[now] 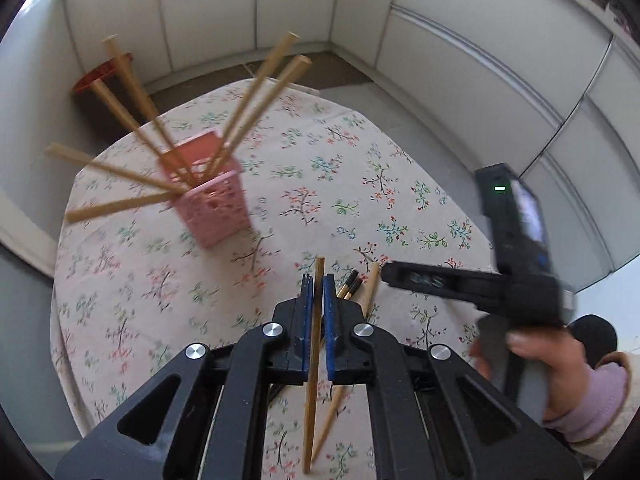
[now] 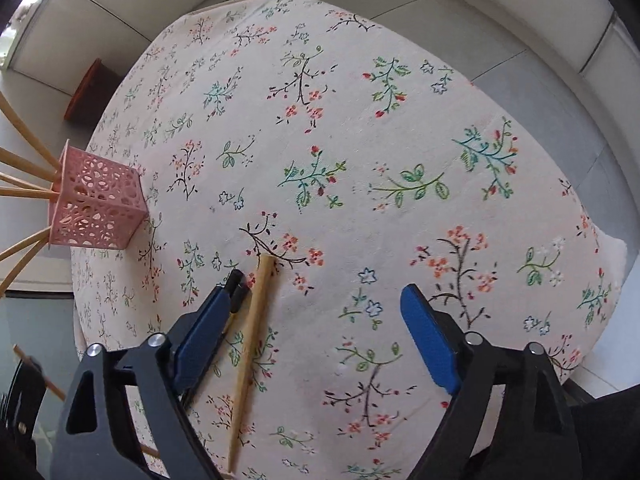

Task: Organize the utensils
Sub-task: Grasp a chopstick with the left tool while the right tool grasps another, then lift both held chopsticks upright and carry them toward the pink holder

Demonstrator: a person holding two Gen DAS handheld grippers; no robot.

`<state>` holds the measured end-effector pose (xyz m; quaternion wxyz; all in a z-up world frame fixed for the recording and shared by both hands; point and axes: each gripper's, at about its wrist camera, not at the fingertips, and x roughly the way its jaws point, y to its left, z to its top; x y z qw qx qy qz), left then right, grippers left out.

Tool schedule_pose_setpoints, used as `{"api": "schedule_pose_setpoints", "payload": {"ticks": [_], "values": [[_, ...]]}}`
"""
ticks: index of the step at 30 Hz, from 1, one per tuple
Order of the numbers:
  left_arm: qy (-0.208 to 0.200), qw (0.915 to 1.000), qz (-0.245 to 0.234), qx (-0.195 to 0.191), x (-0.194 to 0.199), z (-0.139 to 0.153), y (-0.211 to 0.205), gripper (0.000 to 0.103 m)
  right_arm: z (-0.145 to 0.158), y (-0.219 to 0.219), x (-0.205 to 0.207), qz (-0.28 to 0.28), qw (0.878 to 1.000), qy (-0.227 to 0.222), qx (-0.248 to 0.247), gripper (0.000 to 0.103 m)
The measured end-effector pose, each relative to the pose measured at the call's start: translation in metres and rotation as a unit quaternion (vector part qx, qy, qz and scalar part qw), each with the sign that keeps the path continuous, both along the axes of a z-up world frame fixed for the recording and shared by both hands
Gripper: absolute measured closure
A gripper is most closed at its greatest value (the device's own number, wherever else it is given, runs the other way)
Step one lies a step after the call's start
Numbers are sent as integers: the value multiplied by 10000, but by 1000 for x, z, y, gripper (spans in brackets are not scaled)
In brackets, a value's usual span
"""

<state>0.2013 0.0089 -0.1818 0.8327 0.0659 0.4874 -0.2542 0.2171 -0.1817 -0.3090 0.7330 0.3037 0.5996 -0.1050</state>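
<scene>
A: Starting with the left tongs (image 1: 319, 280). Clamped shut on a single wooden chopstick (image 1: 314, 360), pinched near its middle, seemingly clear of the counter (image 1: 160, 280), down and right of the pink holder (image 1: 212, 208). Why held like that?

B: Probably for carrying across to the pink holder, to join the bundle of chopsticks (image 1: 256, 92) fanned out of its top. Gripped lengthwise along the pads, so likely needs tipping upright before letting go.

A: And the right tongs (image 2: 322, 286)?

B: Spread wide, gripping nothing. Poised low over a second wooden chopstick (image 2: 250, 352) lying flat on the floral cloth, well to the right of the pink holder. Straddling it, pads clear of the wood on both sides, though nearer on the left.

A: Reason for straddling?

B: Looks like lining up for a pinch across the shaft.

A: Anything else loose?

B: A dark-tipped pair (image 1: 350, 282), also right of the pink holder, just beside that flat chopstick and partly hidden behind the left pad. Could get nudged or caught in the same pinch.
</scene>
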Motion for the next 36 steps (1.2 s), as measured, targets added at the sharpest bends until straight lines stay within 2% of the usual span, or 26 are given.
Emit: {"api": "schedule_pose_setpoints", "payload": {"ticks": [2, 7, 9, 11, 12, 14, 15, 17, 20, 24, 26, 28, 31, 34, 36], "values": [[-96, 9999, 96, -94, -6, 4, 11, 98, -3, 9, 7, -13, 9997, 115, -203, 35], [-248, 9985, 248, -431, -15, 9, 29, 98, -6, 17, 17, -153, 9988, 200, -419, 36], [-257, 9981, 277, -494, -17, 9, 33, 98, -6, 24, 24, -91, 9977, 275, -613, 37], [-194, 9980, 268, -539, -17, 9, 38, 98, -6, 28, 28, -1, 9953, 356, -896, 41], [-159, 9979, 300, -556, -14, 6, 38, 98, -6, 32, 29, 17, 9934, 369, -1088, 49], [-62, 9979, 363, -532, -9, 0, 39, 98, -4, 37, 31, 67, 9913, 287, -1282, 72], [11, 9981, 386, -473, -7, -4, 39, 98, -4, 38, 32, 153, 9916, 201, -1267, 92], [296, 9980, 395, -403, 2, -19, 34, 98, -4, 35, 33, 276, 9929, 184, -1141, 94], [901, 9945, 513, -124, 22, -54, 23, 85, -4, 19, 31, 343, 9960, 125, -813, 95], [1335, 9882, 731, 164, 47, -91, 8, 74, -3, -6, 25, 499, 9981, -19, -361, 95], [1471, 9852, 848, 234, 57, -104, 1, 66, -7, -16, 26, 587, 9982, 39, -151, 95], [1508, 9834, 913, 426, 64, -114, -6, 65, -11, -23, 27, 651, 9978, 90, 83, 95], [1522, 9813, 899, 768, 68, -127, -18, 65, -10, -24, 25, 824, 9964, 126, 133, 93], [1565, 9791, 892, 948, 69, -136, -25, 66, -10, -25, 24, 899, 9957, 128, 192, 85], [1576, 9774, 912, 1076, 69, -142, -26, 66, -10, -18, 22, 895, 9958, 114, 129, 82]]}}
